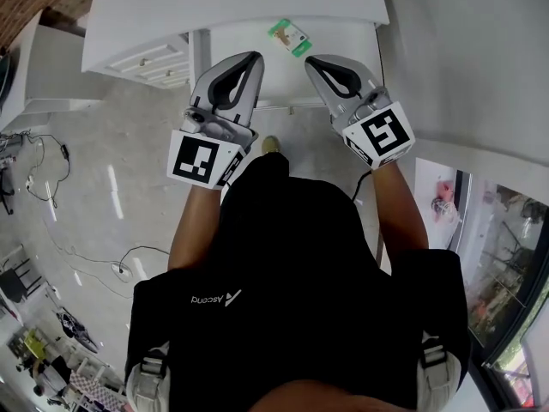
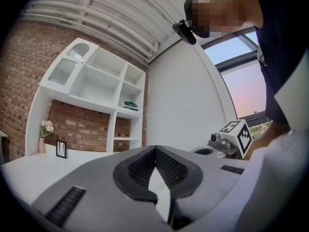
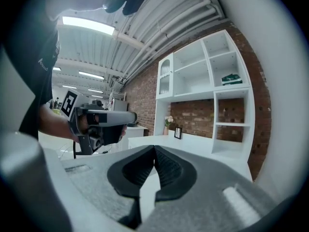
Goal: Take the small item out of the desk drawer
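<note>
A small green and white item (image 1: 290, 38) lies on a white panel (image 1: 326, 75) that juts out below the white desk's top (image 1: 232, 3); I cannot tell whether this panel is an open drawer. Both grippers are held side by side in front of it, pointing at the desk, short of the item. My left gripper (image 1: 254, 57) (image 2: 155, 149) is shut with nothing in it. My right gripper (image 1: 310, 61) (image 3: 154, 148) is also shut and holds nothing.
A shut drawer stack (image 1: 146, 58) sits at the desk's left. Behind the desk stands a white shelf unit (image 2: 104, 88) against a brick wall, with a green thing (image 3: 231, 79) on one shelf. A small picture frame (image 2: 61, 149) and flowers (image 2: 46, 127) stand on the desk. Cables (image 1: 51, 166) lie on the floor.
</note>
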Available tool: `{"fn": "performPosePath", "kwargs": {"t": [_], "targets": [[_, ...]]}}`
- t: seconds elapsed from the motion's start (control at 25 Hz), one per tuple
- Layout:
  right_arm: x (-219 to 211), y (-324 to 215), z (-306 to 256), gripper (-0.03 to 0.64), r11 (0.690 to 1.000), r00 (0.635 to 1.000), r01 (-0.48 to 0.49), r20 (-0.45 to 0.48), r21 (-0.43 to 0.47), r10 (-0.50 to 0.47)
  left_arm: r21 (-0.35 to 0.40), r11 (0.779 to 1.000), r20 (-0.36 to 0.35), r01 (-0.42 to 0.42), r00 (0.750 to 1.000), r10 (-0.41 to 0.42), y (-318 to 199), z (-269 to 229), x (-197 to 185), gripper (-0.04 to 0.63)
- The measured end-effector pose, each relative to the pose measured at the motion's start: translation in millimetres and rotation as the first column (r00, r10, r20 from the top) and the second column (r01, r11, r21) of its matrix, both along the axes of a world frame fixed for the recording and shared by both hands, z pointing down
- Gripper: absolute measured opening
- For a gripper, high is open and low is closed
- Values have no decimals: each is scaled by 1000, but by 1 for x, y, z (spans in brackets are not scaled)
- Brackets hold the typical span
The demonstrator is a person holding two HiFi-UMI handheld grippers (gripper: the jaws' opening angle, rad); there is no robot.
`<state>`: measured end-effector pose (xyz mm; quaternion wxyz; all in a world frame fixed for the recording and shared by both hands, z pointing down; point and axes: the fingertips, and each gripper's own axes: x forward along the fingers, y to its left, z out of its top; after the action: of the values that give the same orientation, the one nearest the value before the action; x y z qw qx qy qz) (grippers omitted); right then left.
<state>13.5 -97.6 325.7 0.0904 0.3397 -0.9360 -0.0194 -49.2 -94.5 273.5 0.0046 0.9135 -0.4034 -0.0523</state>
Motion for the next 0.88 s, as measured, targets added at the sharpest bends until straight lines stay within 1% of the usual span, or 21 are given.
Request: {"fn": "performPosePath", "kwargs": {"t": [0.16, 0.32, 0.52, 0.68, 0.88], "targets": [[-6, -33, 17, 5, 999, 999, -26, -48, -34, 25, -5, 1000, -5, -20, 1000, 20, -32, 4, -8, -2], [-9, -57, 46, 33, 994, 993, -40, -111, -102, 28, -7, 999, -25, -37, 999, 37, -56, 9, -11, -2], [-13, -81, 85, 97, 982, 984, -40, -179, -187, 6, -55, 998, -20, -4, 1000, 3, -81, 25, -17, -2], [-16, -101, 124, 170, 963, 969, -40, -245, -265, -27, -53, 998, -23, 19, 1000, -21, -98, 34, -19, -2], [-15, -122, 169, 231, 939, 953, -59, -300, -340, -49, -67, 996, -11, 58, 998, -59, -115, 51, -23, -2]]}}
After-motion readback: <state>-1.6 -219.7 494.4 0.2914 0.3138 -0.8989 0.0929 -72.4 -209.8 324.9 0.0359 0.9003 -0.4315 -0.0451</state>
